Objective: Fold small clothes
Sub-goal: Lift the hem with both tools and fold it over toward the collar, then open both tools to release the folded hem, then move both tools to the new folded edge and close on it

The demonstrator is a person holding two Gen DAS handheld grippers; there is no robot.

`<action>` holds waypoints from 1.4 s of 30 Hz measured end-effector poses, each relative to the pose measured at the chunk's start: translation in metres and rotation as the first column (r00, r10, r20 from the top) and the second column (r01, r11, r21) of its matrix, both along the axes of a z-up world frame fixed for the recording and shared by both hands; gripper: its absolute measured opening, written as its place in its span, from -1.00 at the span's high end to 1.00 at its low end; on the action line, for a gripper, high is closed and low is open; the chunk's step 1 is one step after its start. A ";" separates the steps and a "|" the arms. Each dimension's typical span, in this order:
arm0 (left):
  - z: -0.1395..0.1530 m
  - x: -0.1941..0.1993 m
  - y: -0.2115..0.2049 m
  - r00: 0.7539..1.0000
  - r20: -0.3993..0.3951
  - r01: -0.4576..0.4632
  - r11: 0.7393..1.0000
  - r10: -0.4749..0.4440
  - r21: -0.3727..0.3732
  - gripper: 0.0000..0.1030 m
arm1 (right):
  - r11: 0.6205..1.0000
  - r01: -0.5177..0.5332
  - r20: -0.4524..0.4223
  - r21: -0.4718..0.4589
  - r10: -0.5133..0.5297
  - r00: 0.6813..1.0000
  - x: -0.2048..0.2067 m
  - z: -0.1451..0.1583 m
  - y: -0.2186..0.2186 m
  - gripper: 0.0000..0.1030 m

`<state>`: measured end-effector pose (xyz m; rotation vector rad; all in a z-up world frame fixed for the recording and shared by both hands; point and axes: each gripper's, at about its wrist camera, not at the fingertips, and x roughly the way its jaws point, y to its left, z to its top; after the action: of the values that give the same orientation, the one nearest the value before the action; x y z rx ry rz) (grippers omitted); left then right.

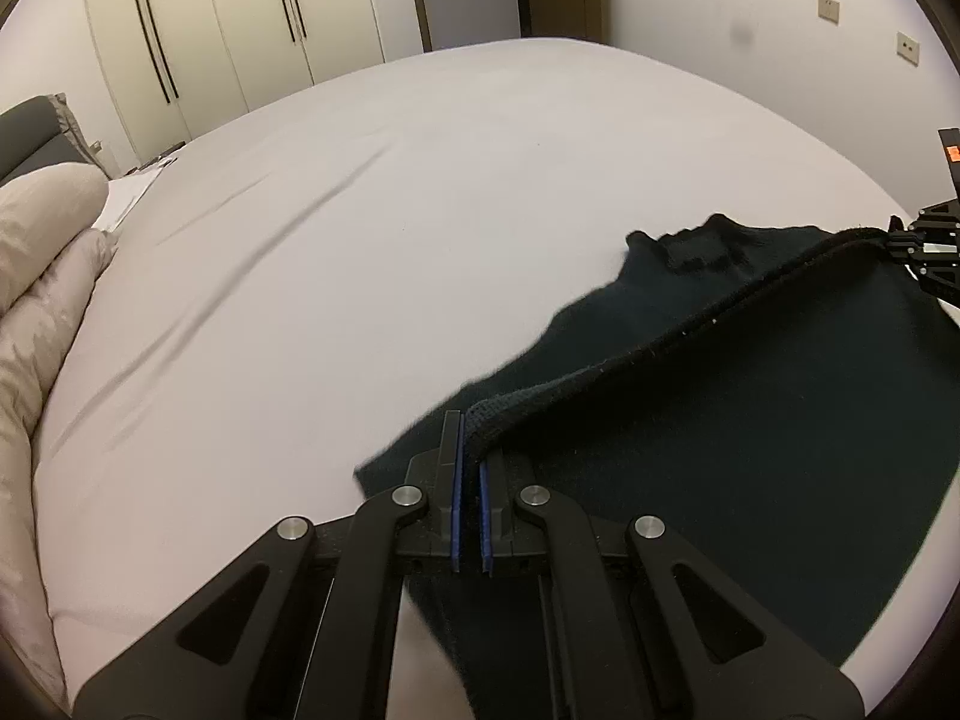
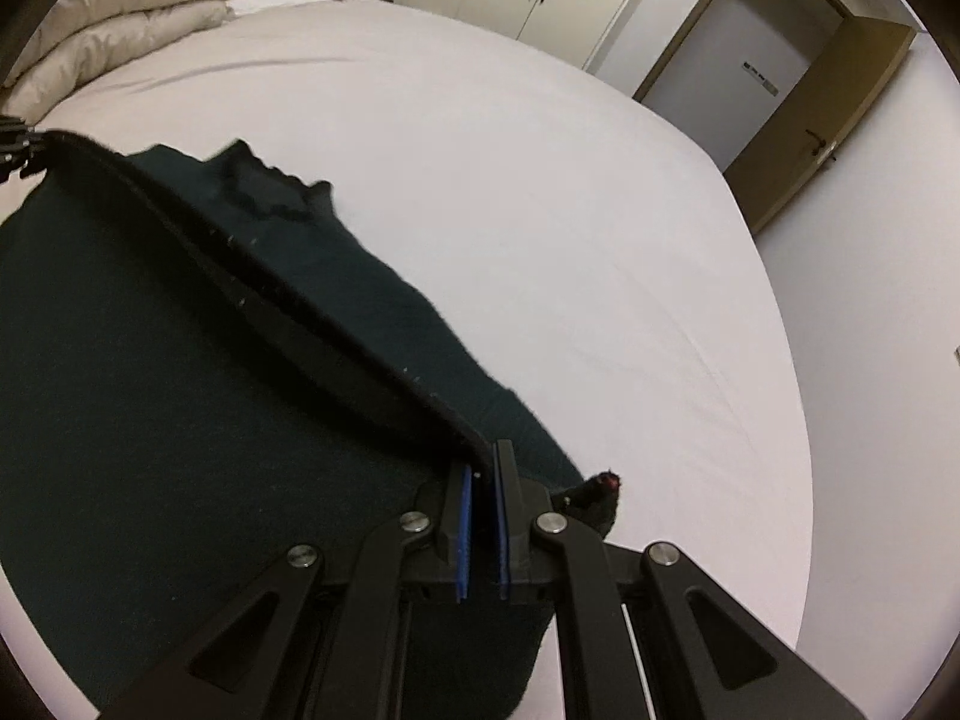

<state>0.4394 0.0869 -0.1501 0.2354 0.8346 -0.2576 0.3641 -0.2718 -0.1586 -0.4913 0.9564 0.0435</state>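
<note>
Writing: small signs on the grey door [image 2: 750, 69] carry print too small to read; an orange tag [image 1: 953, 152] on the far gripper is also unreadable.
Left gripper: the left gripper [image 1: 471, 450] tilts down over the bed [image 1: 360, 210], jaws closed tight on one end of the garment's ribbed hem, blue pads nearly meeting.
Garment: a dark green knitted sweater [image 1: 750, 420] lies near the bed's front edge, its collar toward the middle of the mattress; the hem is lifted off the sheet and stretched taut between both grippers, the body hanging slack below it.
Right gripper: the right gripper [image 2: 483, 468] tilts down likewise, jaws clamped on the hem's other end; a dark scrap with a red spot [image 2: 606, 483] shows just beside it.
Bed surroundings: a folded beige duvet [image 1: 42, 252] sits at the bed's left edge, below a grey headboard [image 1: 30, 132].
Room: white wardrobe doors [image 1: 210, 30] with long dark handles stand beyond the far edge; a brown wooden door [image 2: 834, 114] hangs open; wall sockets [image 1: 907, 48] on the right wall.
</note>
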 end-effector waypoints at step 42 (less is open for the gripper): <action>-0.028 0.026 -0.076 1.000 0.020 -0.004 0.998 0.002 0.062 -0.30 | 0.881 0.290 0.273 0.375 -0.404 0.873 -0.072 0.085 -0.098 -0.58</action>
<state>0.4652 0.0114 -0.1776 0.2945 0.8242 -0.2264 0.2923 -0.3697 -0.0738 -0.0077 0.6607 -0.2097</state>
